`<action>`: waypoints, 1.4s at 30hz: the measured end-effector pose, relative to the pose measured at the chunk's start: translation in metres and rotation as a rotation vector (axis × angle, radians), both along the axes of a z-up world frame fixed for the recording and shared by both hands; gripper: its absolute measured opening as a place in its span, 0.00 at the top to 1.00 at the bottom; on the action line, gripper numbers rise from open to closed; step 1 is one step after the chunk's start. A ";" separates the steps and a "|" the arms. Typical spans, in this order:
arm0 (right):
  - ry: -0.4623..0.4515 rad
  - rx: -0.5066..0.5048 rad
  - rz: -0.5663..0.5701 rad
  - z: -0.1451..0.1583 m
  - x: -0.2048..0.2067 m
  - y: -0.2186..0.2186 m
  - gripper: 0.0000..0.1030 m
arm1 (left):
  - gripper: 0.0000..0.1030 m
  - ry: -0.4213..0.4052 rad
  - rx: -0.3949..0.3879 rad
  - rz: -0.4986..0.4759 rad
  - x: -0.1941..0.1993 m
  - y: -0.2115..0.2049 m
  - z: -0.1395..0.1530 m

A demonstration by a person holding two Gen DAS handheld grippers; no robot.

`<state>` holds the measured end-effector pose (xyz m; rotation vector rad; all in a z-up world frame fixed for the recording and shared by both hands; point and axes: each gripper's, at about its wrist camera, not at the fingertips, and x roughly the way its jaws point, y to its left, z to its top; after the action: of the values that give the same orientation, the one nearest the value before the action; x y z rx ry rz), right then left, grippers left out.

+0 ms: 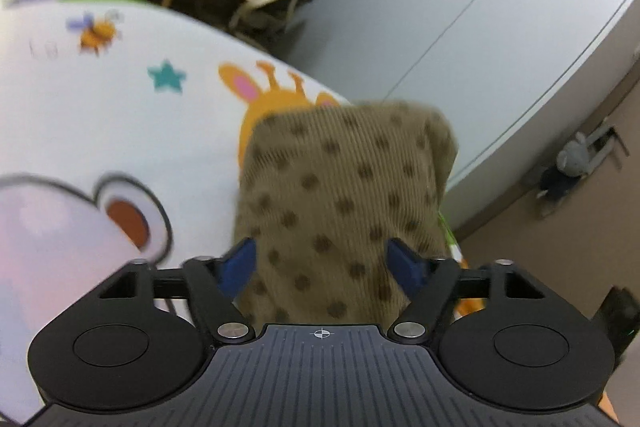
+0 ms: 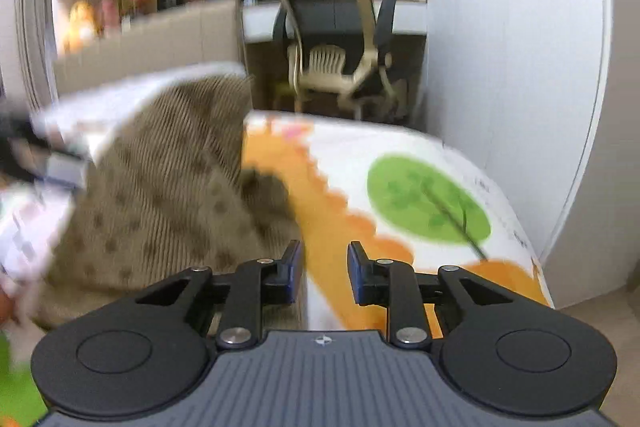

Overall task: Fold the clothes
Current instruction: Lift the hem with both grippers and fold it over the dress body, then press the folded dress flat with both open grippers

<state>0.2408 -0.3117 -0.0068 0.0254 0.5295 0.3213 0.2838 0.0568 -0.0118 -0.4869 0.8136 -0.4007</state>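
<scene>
A tan ribbed garment with dark dots lies bunched on a white cartoon-print sheet. My left gripper is open, its blue fingers straddling the near end of the garment. In the right wrist view the same garment is at the left, partly lifted, with a white cloth edge over its top. My right gripper is open and empty over the sheet, just right of the garment. The image is motion-blurred.
The bed's right edge meets a white wall. A beige office chair and desk stand beyond the far end of the bed. A grey stuffed toy hangs by a door at the right.
</scene>
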 end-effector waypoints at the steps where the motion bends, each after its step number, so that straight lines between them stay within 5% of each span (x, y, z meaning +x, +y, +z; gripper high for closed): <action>1: -0.016 0.039 0.015 0.010 0.000 -0.004 0.75 | 0.40 -0.001 -0.006 0.009 0.001 0.000 -0.004; 8: -0.149 0.058 0.209 0.060 0.028 0.043 0.74 | 0.45 -0.102 0.040 -0.041 -0.005 -0.027 0.022; 11: -0.138 0.055 0.319 0.065 0.056 0.075 0.63 | 0.45 -0.116 0.069 -0.099 -0.002 -0.044 0.024; 14: -0.024 -0.067 0.344 0.038 0.101 0.104 0.57 | 0.39 -0.125 0.106 -0.133 0.001 -0.054 0.022; 17: 0.050 -0.209 0.259 -0.009 0.129 0.111 0.57 | 0.34 -0.115 0.056 -0.133 0.002 -0.043 0.024; 21: 0.091 -0.040 0.203 -0.021 0.139 0.083 0.55 | 0.24 -0.108 0.055 -0.072 0.007 -0.028 0.024; 26: -0.008 -0.018 0.205 0.009 0.094 0.049 0.42 | 0.23 -0.044 0.025 -0.064 0.015 -0.024 0.010; 30: -0.037 -0.130 0.208 0.005 0.056 0.028 0.27 | 0.23 -0.019 0.039 -0.079 0.016 -0.029 -0.003; 36: -0.053 -0.328 0.246 -0.023 -0.007 0.033 0.27 | 0.24 -0.074 0.081 -0.076 0.005 -0.032 0.007; 42: -0.154 -0.514 0.318 -0.039 -0.028 0.067 0.33 | 0.24 -0.128 0.146 -0.124 -0.016 -0.043 0.015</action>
<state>0.2123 -0.2447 -0.0456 -0.5815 0.4502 0.4842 0.2677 0.0134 0.0030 -0.2728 0.7449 -0.4780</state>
